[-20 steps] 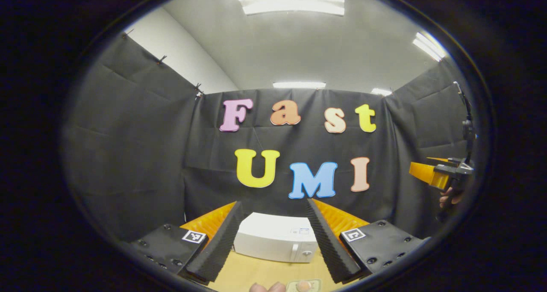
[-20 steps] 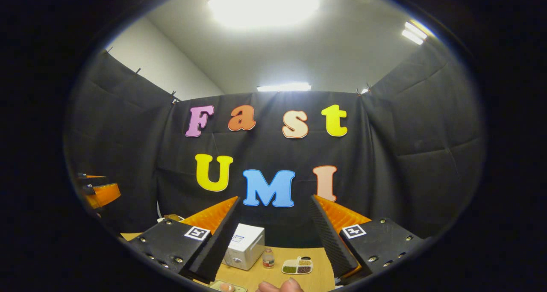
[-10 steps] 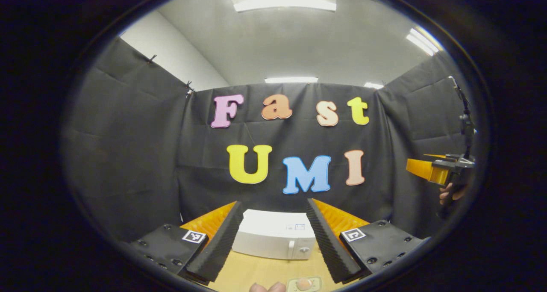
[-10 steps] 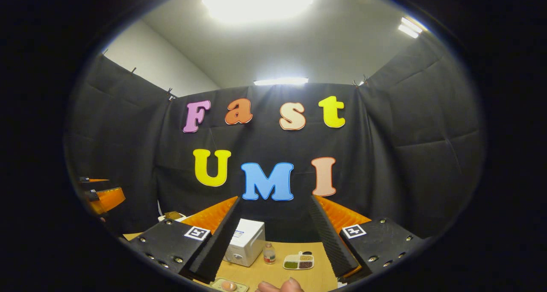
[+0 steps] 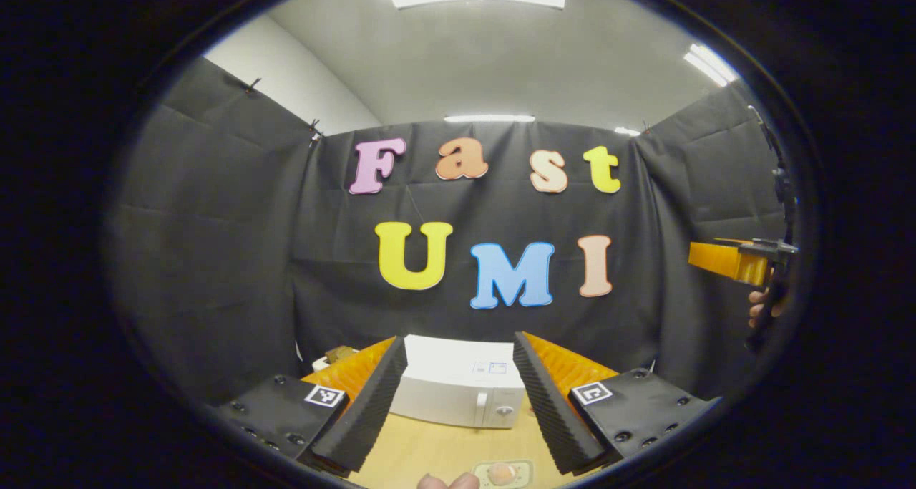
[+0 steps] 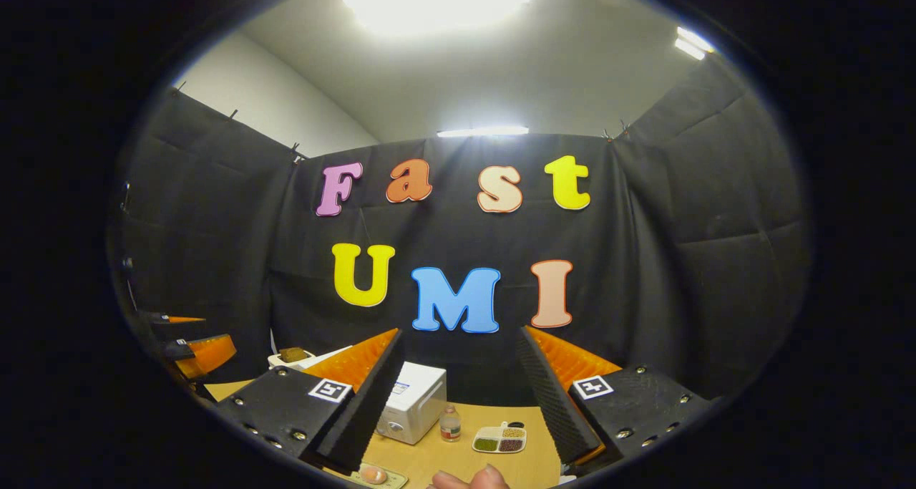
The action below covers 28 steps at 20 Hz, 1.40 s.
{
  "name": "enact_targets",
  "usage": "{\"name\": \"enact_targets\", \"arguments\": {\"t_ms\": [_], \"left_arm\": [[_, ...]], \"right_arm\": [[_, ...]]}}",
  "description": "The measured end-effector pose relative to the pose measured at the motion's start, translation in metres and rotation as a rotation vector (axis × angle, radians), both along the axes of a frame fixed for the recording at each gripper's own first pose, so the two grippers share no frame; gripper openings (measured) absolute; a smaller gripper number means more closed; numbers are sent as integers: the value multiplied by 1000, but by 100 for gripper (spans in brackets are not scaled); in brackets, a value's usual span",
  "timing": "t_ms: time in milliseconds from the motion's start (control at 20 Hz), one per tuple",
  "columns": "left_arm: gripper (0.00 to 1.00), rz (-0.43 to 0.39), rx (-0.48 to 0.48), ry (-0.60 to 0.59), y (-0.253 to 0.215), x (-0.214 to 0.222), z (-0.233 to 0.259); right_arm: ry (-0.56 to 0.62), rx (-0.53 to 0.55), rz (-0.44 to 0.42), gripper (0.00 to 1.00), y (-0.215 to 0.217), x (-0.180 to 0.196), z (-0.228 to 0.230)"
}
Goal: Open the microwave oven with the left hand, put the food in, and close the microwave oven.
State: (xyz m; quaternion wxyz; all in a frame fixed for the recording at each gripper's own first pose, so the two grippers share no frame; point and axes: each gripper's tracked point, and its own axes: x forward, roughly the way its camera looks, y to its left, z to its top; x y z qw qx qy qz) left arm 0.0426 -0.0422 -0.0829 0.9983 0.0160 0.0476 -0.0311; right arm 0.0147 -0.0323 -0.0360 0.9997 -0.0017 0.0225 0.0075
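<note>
Left gripper (image 5: 458,403): held above the near edge of a wooden table (image 5: 429,449), fingers spread wide with nothing between them, aimed at the microwave oven (image 5: 458,392). Microwave oven: white, door closed, upright handle and round knob at the right of its front, standing at the back of the table against the black cloth wall; in the right gripper view it shows as a white box (image 6: 415,403) partly behind that gripper's left finger. Food: a pale rounded item, possibly an egg or bun though too small to tell, lying on a small tray (image 5: 502,472) at the near table edge, well apart from the oven; the same tray appears in the right gripper view (image 6: 372,475). Right gripper (image 6: 458,403): likewise raised, fingers parted and gripping nothing; also seen from the side at the far right of the left gripper view (image 5: 741,263), a hand (image 5: 760,306) on its grip. Other items on the table: a small bottle (image 6: 449,426) just beside the oven, and a divided dish (image 6: 499,439) of grains or beans near it.
</note>
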Motion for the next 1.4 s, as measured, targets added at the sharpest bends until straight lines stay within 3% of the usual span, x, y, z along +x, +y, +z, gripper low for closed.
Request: {"name": "enact_targets", "arguments": {"t_ms": [150,400,600,850,1000,1150,1400], "left_arm": [[99,-59,-16,61,-15,20,-56],[99,-124,-93,174,-20,81,-158],[99,-176,-67,255,-24,126,-236],[99,-243,-63,320,-35,169,-298],[99,-245,-33,424,-41,190,-361],[100,-251,-44,440,-49,210,-386],[88,-246,-55,507,-52,227,-427]], "right_arm": [[69,9,-19,96,-2,7,-20],[87,-85,-125,96,-11,30,-26],[127,-163,-197,96,-14,40,-42],[184,-203,-249,96,-12,50,-59],[226,-224,-264,96,-9,52,-70],[249,-255,-276,95,-11,49,-76],[279,-265,-300,96,-16,44,-84]]}}
